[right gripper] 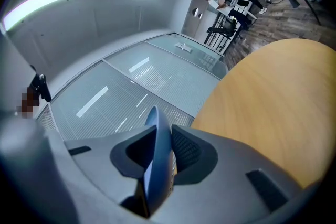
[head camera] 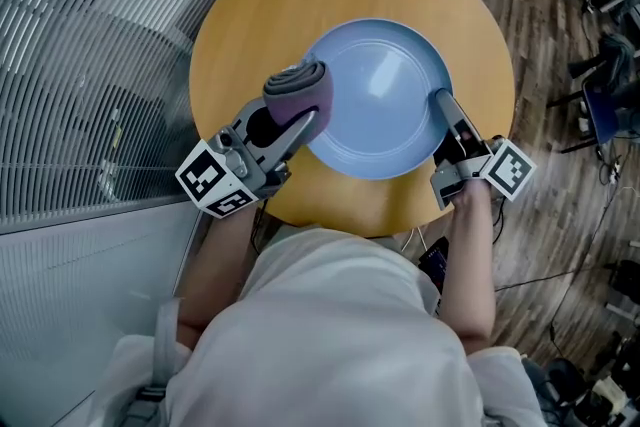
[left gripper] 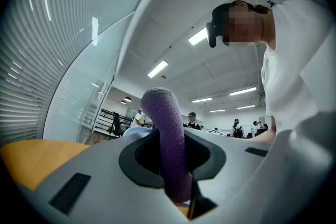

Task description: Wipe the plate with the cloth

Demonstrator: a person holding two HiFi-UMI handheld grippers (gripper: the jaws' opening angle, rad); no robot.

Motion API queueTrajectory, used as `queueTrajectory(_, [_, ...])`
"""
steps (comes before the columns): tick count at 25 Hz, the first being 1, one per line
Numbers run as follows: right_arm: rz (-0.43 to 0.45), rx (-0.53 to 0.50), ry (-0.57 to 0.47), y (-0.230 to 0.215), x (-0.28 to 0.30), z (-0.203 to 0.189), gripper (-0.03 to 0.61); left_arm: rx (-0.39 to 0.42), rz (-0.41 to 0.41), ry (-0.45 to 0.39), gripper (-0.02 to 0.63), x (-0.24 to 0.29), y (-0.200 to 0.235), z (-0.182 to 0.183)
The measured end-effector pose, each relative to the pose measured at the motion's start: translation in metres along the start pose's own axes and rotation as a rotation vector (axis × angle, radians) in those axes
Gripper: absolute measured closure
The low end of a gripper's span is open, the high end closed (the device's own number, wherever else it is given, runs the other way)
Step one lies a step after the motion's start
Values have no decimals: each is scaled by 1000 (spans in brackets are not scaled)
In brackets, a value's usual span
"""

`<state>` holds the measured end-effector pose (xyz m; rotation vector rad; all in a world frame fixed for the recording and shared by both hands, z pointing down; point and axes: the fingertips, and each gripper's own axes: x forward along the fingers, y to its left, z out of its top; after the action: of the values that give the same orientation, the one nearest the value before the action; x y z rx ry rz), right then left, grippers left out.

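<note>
At centre of round yellow worktop (head camera: pixel 240 35), head view: blue plate (head camera: pixel 385 105); left gripper (head camera: pixel 303 115) over its left rim, carrying purple cloth (head camera: pixel 298 87); right gripper (head camera: pixel 443 105) at its right rim. Left gripper view: fingers clamped on cloth. Right gripper view: fingers clamped on plate rim.

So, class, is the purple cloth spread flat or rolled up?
Rolled up: the cloth is a thick coiled wad pinched in the left gripper.
</note>
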<state>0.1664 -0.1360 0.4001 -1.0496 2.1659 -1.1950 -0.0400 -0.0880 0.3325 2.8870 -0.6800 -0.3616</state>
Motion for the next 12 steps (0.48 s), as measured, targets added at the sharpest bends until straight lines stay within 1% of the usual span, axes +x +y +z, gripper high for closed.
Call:
queueTrajectory(3, [-14, 19, 8, -6, -10, 0, 492, 0, 21, -6, 537, 0, -4, 2])
queueTrajectory(7, [-36, 33, 15, -14, -11, -4, 492, -14, 54, -32, 537, -10, 3, 6])
queueTrajectory(12, [-67, 47, 18, -33, -15, -7, 494, -17, 77, -33, 537, -20, 6, 2])
